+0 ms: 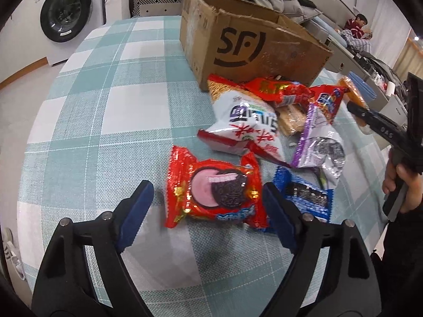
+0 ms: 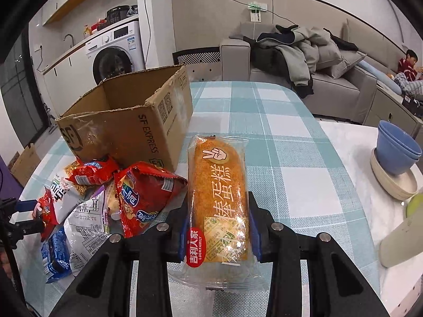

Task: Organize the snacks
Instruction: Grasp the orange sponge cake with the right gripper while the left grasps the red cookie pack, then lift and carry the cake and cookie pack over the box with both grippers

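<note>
My left gripper [image 1: 208, 198] is open, its blue pads on either side of a red cookie packet [image 1: 214, 194] lying on the checked tablecloth. A pile of snack packets [image 1: 277, 121] lies beyond it, in front of the open cardboard SF box [image 1: 248, 45]. My right gripper [image 2: 218, 224] is shut on an orange cake in a clear wrapper [image 2: 219, 198], held above the table right of the box [image 2: 127, 129]. The right gripper also shows at the right edge of the left wrist view [image 1: 383, 129].
Stacked blue bowls on a cream dish [image 2: 396, 155] and a pale bottle [image 2: 404, 240] stand on the white surface at right. A sofa with clothes [image 2: 298, 52] and a washing machine [image 2: 113, 55] lie beyond the table. A person sits far right [image 2: 408, 66].
</note>
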### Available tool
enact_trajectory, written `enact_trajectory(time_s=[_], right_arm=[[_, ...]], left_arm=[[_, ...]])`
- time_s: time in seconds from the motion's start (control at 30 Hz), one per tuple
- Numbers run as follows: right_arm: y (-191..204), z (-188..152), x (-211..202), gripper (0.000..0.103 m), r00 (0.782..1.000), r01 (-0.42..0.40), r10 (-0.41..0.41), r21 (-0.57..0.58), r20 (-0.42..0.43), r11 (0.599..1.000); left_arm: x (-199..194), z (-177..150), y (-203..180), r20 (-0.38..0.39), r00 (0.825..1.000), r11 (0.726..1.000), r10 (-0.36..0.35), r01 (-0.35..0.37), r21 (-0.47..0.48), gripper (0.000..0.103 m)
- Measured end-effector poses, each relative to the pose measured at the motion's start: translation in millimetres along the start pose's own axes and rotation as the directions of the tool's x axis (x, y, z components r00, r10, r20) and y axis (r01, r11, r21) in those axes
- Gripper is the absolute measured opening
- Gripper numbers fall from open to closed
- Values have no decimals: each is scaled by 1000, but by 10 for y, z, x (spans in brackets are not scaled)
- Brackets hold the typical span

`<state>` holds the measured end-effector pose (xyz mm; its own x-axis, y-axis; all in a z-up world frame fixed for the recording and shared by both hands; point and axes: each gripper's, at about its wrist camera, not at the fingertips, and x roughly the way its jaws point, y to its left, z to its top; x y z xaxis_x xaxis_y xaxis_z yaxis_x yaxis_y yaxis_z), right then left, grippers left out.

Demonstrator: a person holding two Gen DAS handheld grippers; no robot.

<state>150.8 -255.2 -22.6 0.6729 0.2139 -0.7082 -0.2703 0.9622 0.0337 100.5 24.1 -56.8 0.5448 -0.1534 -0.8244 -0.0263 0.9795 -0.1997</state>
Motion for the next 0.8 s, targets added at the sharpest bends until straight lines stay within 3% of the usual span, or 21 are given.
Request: enact_trajectory(time_s=[0.17, 0.27, 0.33, 0.43, 0.8], right_arm=[[40, -12, -1, 36, 1000, -10, 10, -9, 6, 1000], [70, -7, -32, 36, 1000, -17, 17, -15, 18, 1000], [94, -5, -52, 36, 1000, -21, 22, -21, 23, 1000], [135, -5, -76, 36, 999, -35, 36, -33, 32, 999], [228, 13, -218, 36, 995, -56, 60, -57, 74, 997]], left_arm=[[53, -32, -103, -14, 1000, 999, 16, -16, 41, 83], [89, -49, -142, -12, 999, 997, 37, -37, 65, 69], [83, -57, -154, -12, 1000, 997, 20, -19, 75, 53], [42, -79, -162, 17, 1000, 996, 8, -10, 87, 45], [-127, -57, -179, 70, 997, 994, 35, -41, 97, 44]])
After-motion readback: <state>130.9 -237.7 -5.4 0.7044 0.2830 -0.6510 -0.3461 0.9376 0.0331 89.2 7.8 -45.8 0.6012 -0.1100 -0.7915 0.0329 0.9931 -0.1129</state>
